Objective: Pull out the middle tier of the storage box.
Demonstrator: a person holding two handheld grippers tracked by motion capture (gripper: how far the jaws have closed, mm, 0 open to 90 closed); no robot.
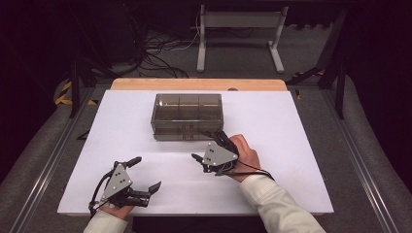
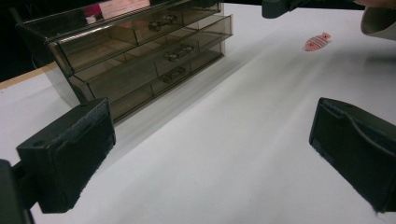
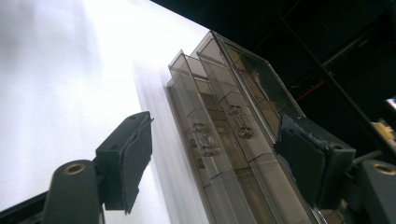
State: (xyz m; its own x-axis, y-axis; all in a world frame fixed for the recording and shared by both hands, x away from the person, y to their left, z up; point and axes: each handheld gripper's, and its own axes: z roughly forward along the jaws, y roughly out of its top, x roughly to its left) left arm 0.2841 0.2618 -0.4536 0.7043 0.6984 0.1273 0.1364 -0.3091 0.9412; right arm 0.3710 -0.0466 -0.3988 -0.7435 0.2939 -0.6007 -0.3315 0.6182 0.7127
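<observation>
Left gripper [image 1: 145,174]: near front edge of the white surface [image 1: 291,145], fingers spread wide, nothing between them; bare surface on all sides. Right gripper [image 1: 209,145]: mid-surface, fingers released and parted, nothing grasped, just before the drawer box. Drawer box [image 1: 187,116]: smoky translucent plastic, three shallow drawers with small clear handles, standing toward the far edge, centred; open surface left and right. Small pink fish-shaped item [image 2: 317,41]: lying apart, beside the box.
</observation>
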